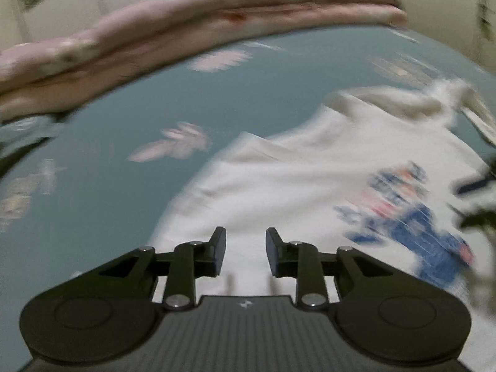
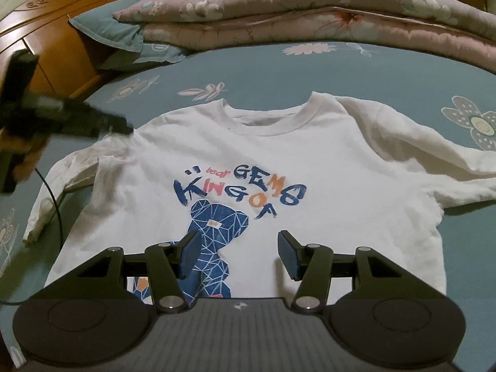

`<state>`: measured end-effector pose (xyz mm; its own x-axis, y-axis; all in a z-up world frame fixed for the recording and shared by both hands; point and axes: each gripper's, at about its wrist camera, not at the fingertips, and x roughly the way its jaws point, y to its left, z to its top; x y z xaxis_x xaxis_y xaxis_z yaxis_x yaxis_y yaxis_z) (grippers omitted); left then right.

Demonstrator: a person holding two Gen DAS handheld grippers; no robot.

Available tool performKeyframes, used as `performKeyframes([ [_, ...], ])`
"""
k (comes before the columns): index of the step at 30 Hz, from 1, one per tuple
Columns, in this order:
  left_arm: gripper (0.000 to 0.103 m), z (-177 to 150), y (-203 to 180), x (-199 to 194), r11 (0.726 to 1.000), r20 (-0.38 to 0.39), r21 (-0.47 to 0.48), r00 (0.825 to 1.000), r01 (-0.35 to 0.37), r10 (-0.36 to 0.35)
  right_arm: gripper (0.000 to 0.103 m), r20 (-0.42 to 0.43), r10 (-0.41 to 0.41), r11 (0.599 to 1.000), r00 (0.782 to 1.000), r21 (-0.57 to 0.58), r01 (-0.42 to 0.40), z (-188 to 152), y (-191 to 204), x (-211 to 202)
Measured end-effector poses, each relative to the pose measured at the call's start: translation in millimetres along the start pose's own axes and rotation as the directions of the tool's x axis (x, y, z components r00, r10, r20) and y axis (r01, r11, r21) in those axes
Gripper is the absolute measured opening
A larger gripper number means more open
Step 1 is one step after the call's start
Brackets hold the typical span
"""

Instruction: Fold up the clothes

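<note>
Two grippers over one white sweatshirt [image 2: 248, 155], spread front-up on the bed [image 2: 279, 71].

Right gripper [image 2: 238, 254]: jaws apart, empty, above the shirt's hem and blue bear print [image 2: 217, 232]. Left gripper [image 1: 245, 252]: narrow gap between the fingers, nothing in it, over the shirt's plain cloth; that view blurred. Sleeves lie out toward the bed's side edges. Along the far edge, a folded pink quilt [image 2: 310, 9]; teal pillow [image 2: 124, 28] at the wooden headboard [image 2: 55, 31].

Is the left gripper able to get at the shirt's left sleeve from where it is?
Probably yes. The left gripper hangs open beside that sleeve, which lies flat on the bed with nothing over it.
</note>
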<state>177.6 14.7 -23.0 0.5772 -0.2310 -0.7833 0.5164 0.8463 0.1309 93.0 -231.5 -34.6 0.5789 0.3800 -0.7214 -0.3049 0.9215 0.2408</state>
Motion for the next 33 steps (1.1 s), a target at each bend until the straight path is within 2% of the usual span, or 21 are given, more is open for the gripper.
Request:
performKeyframes([
  [2,0.029,-11.5,-12.8,8.2,0.999,-0.042,0.032,0.999,-0.008,0.009,0.06,-0.004,0.003,1.0,1.0,-0.004,-0.003,0.1,3.8,2.3],
  [5,0.031,-29.2,-10.0,22.5,0.997,-0.109,0.033,0.992,-0.066,0.069,0.06,-0.005,0.005,1.0,1.0,-0.007,-0.005,0.3,7.7,2.6],
  [9,0.031,-34.4,8.1,18.0,0.996,-0.118,-0.072,0.992,-0.059,0.05,0.06,-0.003,-0.034,0.999,0.999,0.015,0.034,-1.8,2.2,-0.6],
  [12,0.029,-26.7,-2.8,8.1,0.995,-0.104,-0.061,0.992,-0.077,0.071,0.06,0.002,-0.073,0.996,0.997,0.051,0.073,-4.0,-7.3,-5.9],
  [14,0.035,-21.3,-19.2,-3.3,0.999,-0.054,-0.028,0.998,-0.045,0.043,0.06,0.02,-0.106,0.992,0.994,0.067,0.105,-3.9,-13.5,-11.1],
  [16,0.045,-16.6,-35.4,-8.8,1.0,-0.015,0.011,1.0,0.01,-0.01,0.061,0.037,-0.139,0.987,0.99,0.083,0.136,-3.1,-21.6,-13.2],
  [17,0.045,-15.7,-43.9,-7.6,0.999,-0.014,0.031,0.999,0.034,-0.033,0.065,0.041,-0.156,0.984,0.987,0.094,0.151,-3.1,-25.7,-12.3],
  [20,0.046,-23.2,-60.2,4.8,0.997,-0.06,0.066,0.997,0.047,-0.043,0.066,0.027,-0.213,0.97,0.977,0.124,0.208,-6.1,-40.6,-4.5],
  [22,0.046,-32.9,-59.8,15.5,0.999,-0.117,0.033,0.993,0.033,-0.029,0.065,-0.001,-0.25,0.958,0.968,0.145,0.248,-9.7,-51.4,0.3],
  [23,0.046,-36.5,-56.3,16.2,0.999,-0.115,0.008,0.993,0.038,-0.037,0.065,0.002,-0.262,0.954,0.965,0.151,0.258,-10.8,-55.2,-1.1],
  [26,0.046,-38.1,-50.3,10.5,0.998,-0.112,-0.035,0.992,0.054,-0.058,0.061,0.048,-0.247,0.965,0.968,0.101,0.241,-2.6,-59.1,-13.3],
  [28,0.052,-39.5,-52.8,10.5,0.998,-0.114,-0.036,0.992,0.052,-0.055,0.061,0.1,-0.281,0.96,0.955,0.015,0.281,12.4,-59.2,-20.1],
  [31,0.056,-41.6,-57.1,14.8,0.999,-0.111,-0.025,0.993,0.033,-0.036,0.061,0.154,-0.327,0.933,0.932,-0.102,0.345,41.7,-67.3,-18.6],
  [33,0.057,-42.3,-55.2,13.8,0.999,-0.109,-0.042,0.993,0.034,-0.039,0.061,0.147,-0.338,0.919,0.929,-0.161,0.36,58.9,-80.1,-6.2],
])
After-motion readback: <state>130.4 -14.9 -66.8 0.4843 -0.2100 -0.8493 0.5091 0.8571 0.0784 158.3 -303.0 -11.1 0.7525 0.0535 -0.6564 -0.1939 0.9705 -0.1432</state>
